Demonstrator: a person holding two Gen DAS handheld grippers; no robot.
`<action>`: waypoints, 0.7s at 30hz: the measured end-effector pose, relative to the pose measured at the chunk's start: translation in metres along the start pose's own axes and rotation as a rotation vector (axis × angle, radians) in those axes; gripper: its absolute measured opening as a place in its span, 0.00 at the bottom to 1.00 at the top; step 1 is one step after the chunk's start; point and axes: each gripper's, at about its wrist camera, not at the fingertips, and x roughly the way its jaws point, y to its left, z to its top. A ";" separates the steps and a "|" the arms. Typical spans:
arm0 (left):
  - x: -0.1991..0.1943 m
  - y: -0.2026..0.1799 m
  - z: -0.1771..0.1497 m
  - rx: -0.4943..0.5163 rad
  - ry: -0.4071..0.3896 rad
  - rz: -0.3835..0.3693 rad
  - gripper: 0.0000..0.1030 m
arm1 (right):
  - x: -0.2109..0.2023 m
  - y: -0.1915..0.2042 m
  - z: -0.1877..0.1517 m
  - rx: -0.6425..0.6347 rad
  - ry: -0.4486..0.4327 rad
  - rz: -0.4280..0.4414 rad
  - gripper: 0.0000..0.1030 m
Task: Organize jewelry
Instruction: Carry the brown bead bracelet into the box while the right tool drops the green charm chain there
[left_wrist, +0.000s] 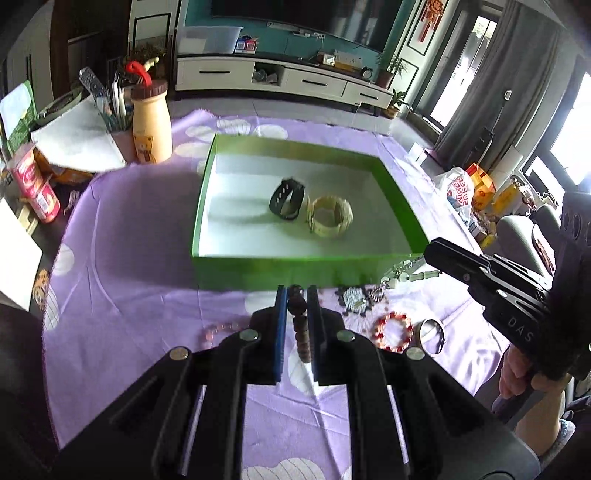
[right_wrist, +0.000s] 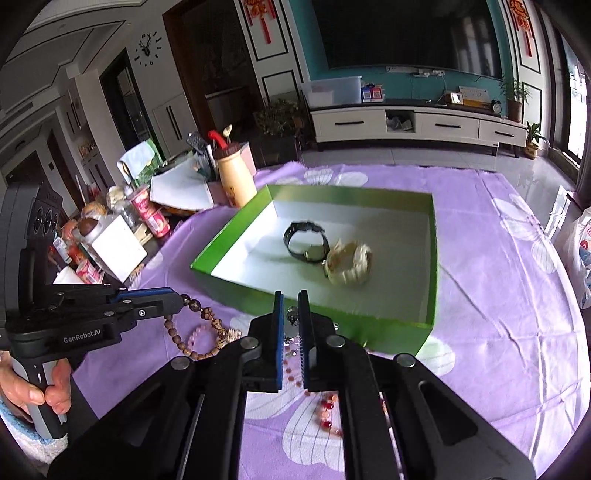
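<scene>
A green box (left_wrist: 295, 264) with a white floor holds a black watch (left_wrist: 288, 199) and a cream bracelet (left_wrist: 330, 219). My left gripper (left_wrist: 296, 291) is shut on a brown bead bracelet (left_wrist: 303, 343) that hangs between its blue pads above the purple cloth. The right wrist view shows that bracelet (right_wrist: 207, 332) dangling from the left gripper (right_wrist: 183, 299). My right gripper (right_wrist: 290, 297) is shut on a beaded string (right_wrist: 291, 317), whose pale beads (left_wrist: 402, 275) hang under the right gripper (left_wrist: 430, 251) near the box's front right corner.
A pink bead bracelet (left_wrist: 221, 328), a red bead bracelet (left_wrist: 393, 330), a silver bangle (left_wrist: 430, 332) and a black-and-white beaded piece (left_wrist: 354, 299) lie on the cloth before the box. A yellow bottle-shaped holder (left_wrist: 151, 125) and red cans (left_wrist: 40, 192) crowd the left; a plastic bag (left_wrist: 458, 192) sits right.
</scene>
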 end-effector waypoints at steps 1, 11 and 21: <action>-0.002 -0.001 0.007 0.002 -0.010 0.001 0.10 | -0.001 -0.001 0.004 -0.001 -0.008 -0.002 0.07; 0.004 -0.004 0.068 0.017 -0.058 0.044 0.10 | 0.004 -0.016 0.044 0.010 -0.066 -0.050 0.07; 0.063 0.007 0.091 -0.005 0.026 0.110 0.10 | 0.051 -0.048 0.047 0.046 0.020 -0.116 0.07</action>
